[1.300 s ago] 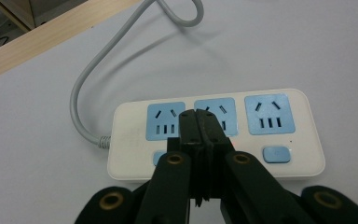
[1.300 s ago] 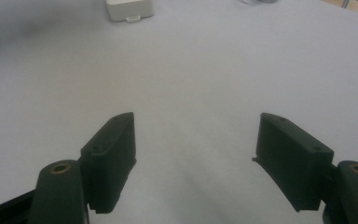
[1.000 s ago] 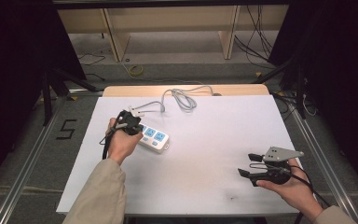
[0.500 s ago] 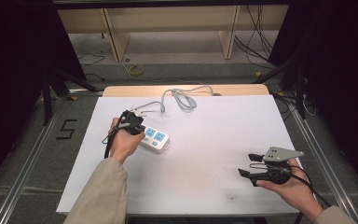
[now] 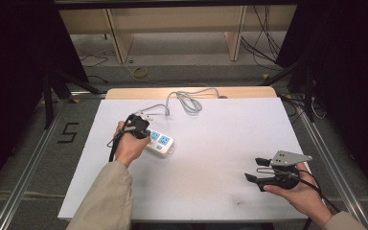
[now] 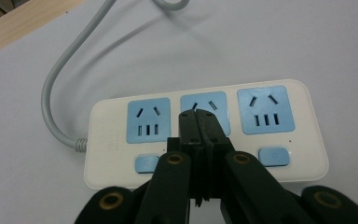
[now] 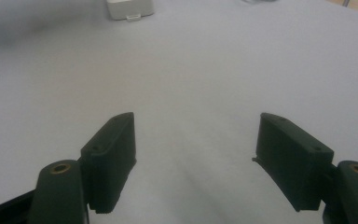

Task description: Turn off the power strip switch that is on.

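Observation:
A white power strip (image 5: 161,143) with three blue sockets and blue buttons lies left of centre on the white table top (image 5: 220,139). My left gripper (image 5: 138,126) hovers over its left end. In the left gripper view the jaws are pressed together with nothing between them. My left gripper's tips (image 6: 198,115) sit over the middle socket of the power strip (image 6: 107,140); I cannot tell if they touch it. My right gripper (image 5: 253,169) is held low at the front right, jaws wide apart. In the right gripper view my right gripper (image 7: 196,140) has only bare table between its jaws.
The strip's grey cable (image 5: 188,101) loops toward the far edge, where a wooden strip (image 5: 124,93) borders the table. The same cable (image 6: 56,79) curves off to the left in the left gripper view. Metal rails run along both sides, and shelving stands behind.

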`<action>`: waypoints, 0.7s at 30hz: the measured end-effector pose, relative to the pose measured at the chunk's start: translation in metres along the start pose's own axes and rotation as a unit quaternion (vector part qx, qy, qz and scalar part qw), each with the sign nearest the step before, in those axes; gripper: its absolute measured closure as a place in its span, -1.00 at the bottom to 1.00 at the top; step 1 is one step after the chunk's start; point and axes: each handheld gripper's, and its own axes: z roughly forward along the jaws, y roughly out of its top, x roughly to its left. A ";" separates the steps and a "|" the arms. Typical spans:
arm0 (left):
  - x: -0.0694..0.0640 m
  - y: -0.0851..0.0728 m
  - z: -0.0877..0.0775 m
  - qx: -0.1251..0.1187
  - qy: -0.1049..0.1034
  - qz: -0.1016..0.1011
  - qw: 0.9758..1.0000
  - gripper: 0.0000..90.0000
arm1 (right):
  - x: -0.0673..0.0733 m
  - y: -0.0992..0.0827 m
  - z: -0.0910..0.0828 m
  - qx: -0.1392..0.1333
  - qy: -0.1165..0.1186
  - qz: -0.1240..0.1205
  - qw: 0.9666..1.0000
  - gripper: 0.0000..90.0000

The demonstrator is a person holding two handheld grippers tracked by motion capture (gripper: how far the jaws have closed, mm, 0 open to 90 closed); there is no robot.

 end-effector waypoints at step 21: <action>-0.001 0.000 0.007 0.015 -0.004 0.007 1.000 0.99 | 0.000 0.000 0.000 -0.001 0.001 0.000 1.000 -0.36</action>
